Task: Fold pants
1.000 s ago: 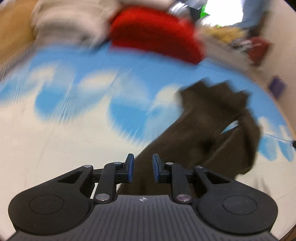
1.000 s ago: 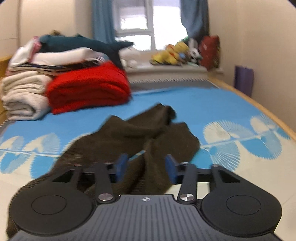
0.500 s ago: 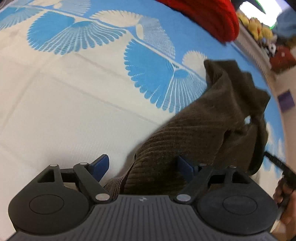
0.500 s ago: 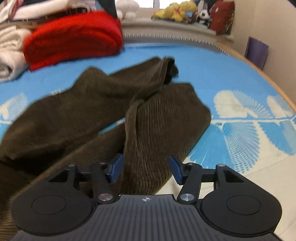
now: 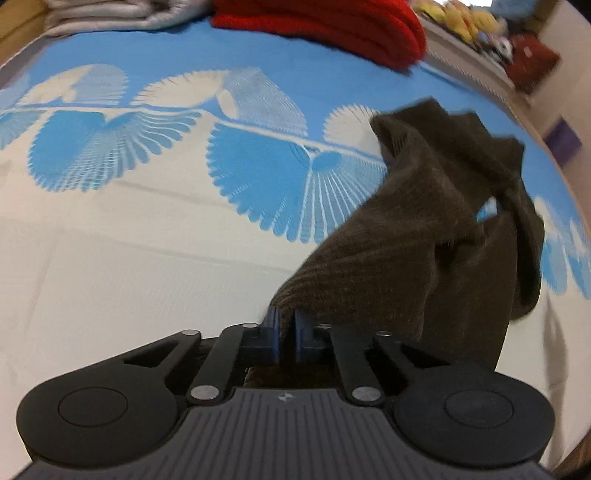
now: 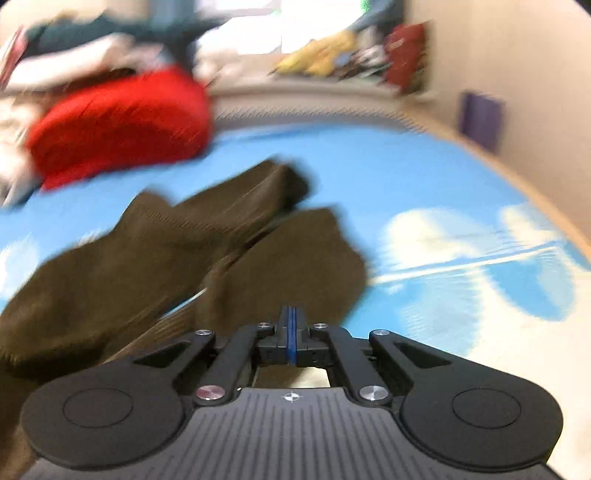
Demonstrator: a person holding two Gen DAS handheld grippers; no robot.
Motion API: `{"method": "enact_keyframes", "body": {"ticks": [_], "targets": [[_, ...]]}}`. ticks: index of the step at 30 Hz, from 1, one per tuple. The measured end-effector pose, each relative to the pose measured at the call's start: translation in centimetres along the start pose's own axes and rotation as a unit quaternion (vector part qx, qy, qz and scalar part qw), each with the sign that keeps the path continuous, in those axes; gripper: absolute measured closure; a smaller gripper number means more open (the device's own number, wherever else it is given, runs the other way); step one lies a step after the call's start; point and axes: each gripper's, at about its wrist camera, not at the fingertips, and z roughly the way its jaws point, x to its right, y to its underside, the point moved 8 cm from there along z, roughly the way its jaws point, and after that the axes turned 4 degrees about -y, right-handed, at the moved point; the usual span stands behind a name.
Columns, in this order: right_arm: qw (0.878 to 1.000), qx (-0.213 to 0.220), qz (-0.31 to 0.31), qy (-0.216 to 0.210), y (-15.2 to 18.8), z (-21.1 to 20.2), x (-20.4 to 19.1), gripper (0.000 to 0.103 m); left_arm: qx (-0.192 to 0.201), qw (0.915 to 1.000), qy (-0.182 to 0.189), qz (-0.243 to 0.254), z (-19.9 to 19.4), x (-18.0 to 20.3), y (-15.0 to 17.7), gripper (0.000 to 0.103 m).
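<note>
Left wrist view: my left gripper [image 5: 287, 326], jaws wide apart half a second ago, now pinches an edge of the dark brown corduroy pants [image 5: 424, 236], lying rumpled on the blue-and-white fan-patterned mat [image 5: 147, 221].

Right wrist view, blurred: my right gripper [image 6: 291, 325], open before, has jaws pressed together; whether the pants [image 6: 166, 251] edge is caught, I cannot tell.

In the left wrist view, the pants [image 5: 424, 236] are spread on the bed [image 5: 129, 258] from the centre toward 2 o'clock, with one edge pinched between the closed fingers of the left gripper [image 5: 287, 328] at 6 o'clock. A folded blanket [image 5: 325, 26] is placed at the far end of the bed at 12 o'clock, with folded towels [image 5: 110, 14] to its left at 11 o'clock. In the right wrist view, the pants [image 6: 184, 251] are laid ahead of the right gripper [image 6: 291, 332] toward 10 o'clock, and stuffed toys [image 6: 317, 59] are lined on a ledge behind the bed at 1 o'clock.
</note>
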Motion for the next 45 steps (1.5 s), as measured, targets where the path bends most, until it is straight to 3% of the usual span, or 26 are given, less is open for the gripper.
{"method": "enact_keyframes", "body": {"ticks": [5,7,8,9,10,12,14,19,23,25,26,27,28,30,33,34,36,37,39,40,42,43,45], "targets": [[0.997,-0.040,-0.018,-0.060,3.6,-3.1,0.2,0.099,0.051,0.9982,-0.029,-0.014,-3.1,0.1,0.1,0.103],[0.995,-0.048,-0.042,-0.074,4.3,-3.5,-1.4,0.080,0.046,0.9980,-0.021,-0.037,-3.4,-0.6,0.3,0.096],[0.995,-0.048,-0.045,-0.077,4.4,-3.4,-2.2,0.061,0.038,0.9980,-0.014,-0.048,-3.5,-1.1,0.5,0.091],[0.995,-0.044,-0.045,-0.076,4.4,-3.3,-2.9,0.049,0.028,0.9977,-0.004,-0.062,-3.3,-1.5,0.6,0.076],[0.995,-0.044,-0.044,-0.074,4.3,-3.1,-3.4,0.047,0.019,0.9970,0.007,-0.075,-3.1,-1.9,0.7,0.060],[0.995,-0.053,-0.043,-0.075,4.1,-1.8,-4.6,0.047,0.004,0.9960,0.017,-0.088,-2.4,-2.5,1.0,0.048],[0.994,-0.065,-0.040,-0.074,4.5,-0.7,-5.3,0.047,-0.007,0.9959,0.012,-0.089,-1.3,-2.7,1.1,0.045],[0.989,-0.119,-0.057,-0.067,6.1,4.5,-7.4,0.045,-0.027,0.9959,0.004,-0.086,1.0,-2.2,0.4,0.025],[0.984,-0.146,-0.100,-0.033,7.5,7.4,-8.6,0.045,-0.036,0.9978,0.025,-0.049,2.2,0.2,0.0,0.024],[0.982,-0.155,-0.107,-0.026,7.8,8.2,-8.7,0.046,-0.035,0.9991,0.010,-0.019,2.9,1.2,-0.1,0.028],[0.981,-0.156,-0.110,-0.028,7.9,8.4,-8.7,0.052,-0.033,0.9995,-0.002,-0.002,3.2,1.5,-0.2,0.034],[0.981,-0.154,-0.117,-0.025,7.6,8.7,-8.5,0.081,-0.026,0.9994,-0.011,0.019,3.3,1.9,-0.5,0.051],[0.981,-0.151,-0.120,-0.017,7.2,8.6,-8.2,0.098,-0.012,0.9987,-0.024,0.043,3.2,2.2,-0.8,0.066],[0.989,-0.124,-0.086,-0.008,5.3,7.5,-6.4,0.097,0.025,0.9963,-0.042,0.070,2.4,2.1,-1.8,0.081],[0.999,-0.045,-0.005,0.024,0.8,3.2,-1.3,0.097,0.093,0.9912,-0.081,0.046,-0.2,0.1,-4.0,0.086],[0.999,-0.036,0.020,0.033,0.2,1.6,0.9,0.097,0.118,0.9869,-0.099,0.047,-1.2,-0.4,-4.5,0.100],[0.995,-0.077,0.058,0.014,1.6,-0.3,4.4,0.097,0.148,0.9667,-0.189,0.090,-2.3,-1.1,-4.5,0.103],[0.993,-0.111,0.047,0.013,3.0,-1.0,5.5,0.097,0.133,0.9642,-0.203,0.108,-1.9,-1.4,-4.0,0.103],[0.980,-0.198,-0.003,0.034,7.1,-2.3,7.3,0.097,0.050,0.9884,-0.121,0.077,-0.3,-1.7,-1.6,0.102],[0.969,-0.247,-0.014,0.025,9.6,-2.7,7.9,0.097,0.032,0.9909,-0.115,0.062,-0.1,-2.1,-0.8,0.101],[0.937,-0.345,-0.055,-0.025,15.1,-3.9,8.1,0.095,0.050,0.9848,-0.144,0.083,-1.1,-2.5,-0.3,0.100],[0.930,-0.356,-0.085,-0.035,16.4,-4.6,8.3,0.095,0.061,0.9831,-0.147,0.090,-1.7,-2.5,-0.1,0.093],[0.939,-0.324,-0.106,-0.047,16.2,-5.8,9.1,0.087,0.060,0.9874,-0.126,0.073,-2.4,-2.7,0.4,0.077]]}}
